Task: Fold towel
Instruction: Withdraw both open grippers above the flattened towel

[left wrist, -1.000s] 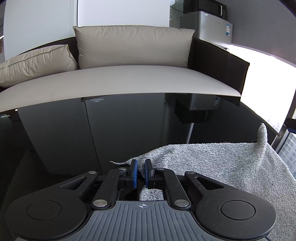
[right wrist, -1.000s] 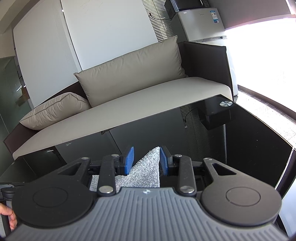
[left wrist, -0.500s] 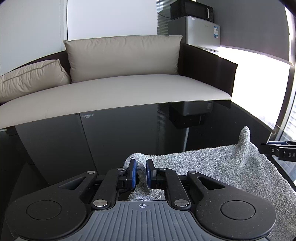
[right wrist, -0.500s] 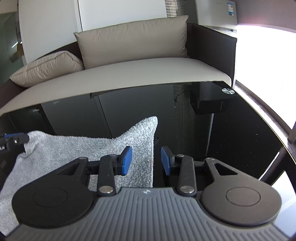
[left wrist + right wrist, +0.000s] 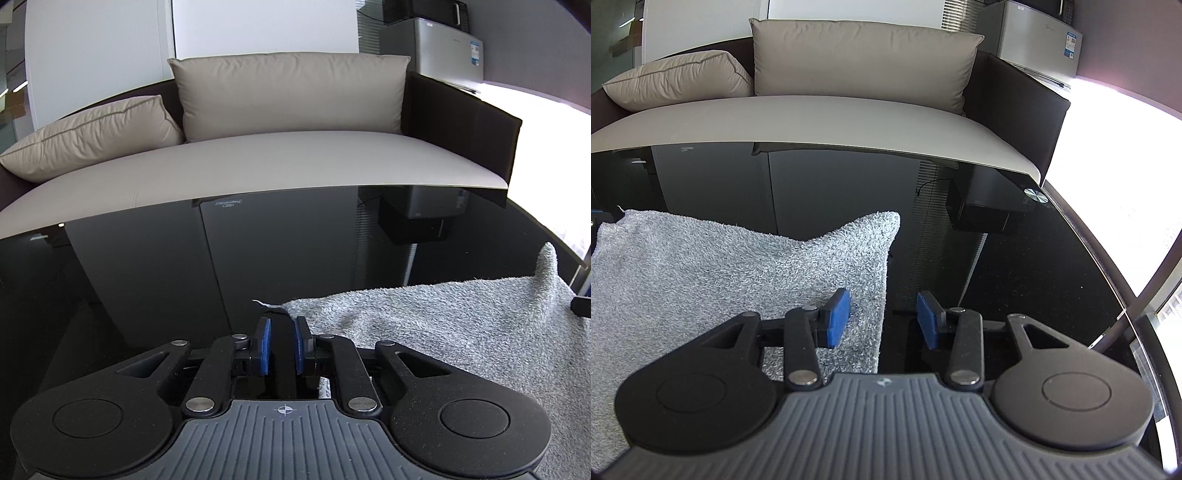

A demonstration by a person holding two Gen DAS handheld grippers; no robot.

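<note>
towel: grey and fluffy, lying on the black glass table. In the right wrist view it fills the 9 o'clock side, with one corner poking up around 11 o'clock of the gripper.
towel, other view: from the left wrist it spreads out toward 3 o'clock, and a small white tag sticks out at its near corner.
left gripper: jaws just a narrow gap apart, nothing in there, only dark glass showing between the blue pads. Towel edge sits just beside the right-hand pad.
right gripper: jaws are opening, standing fairly wide. The towel's side edge runs below the gap, not pinched.
sofa: beige seat and cushions at 12 o'clock, past the table.
</note>
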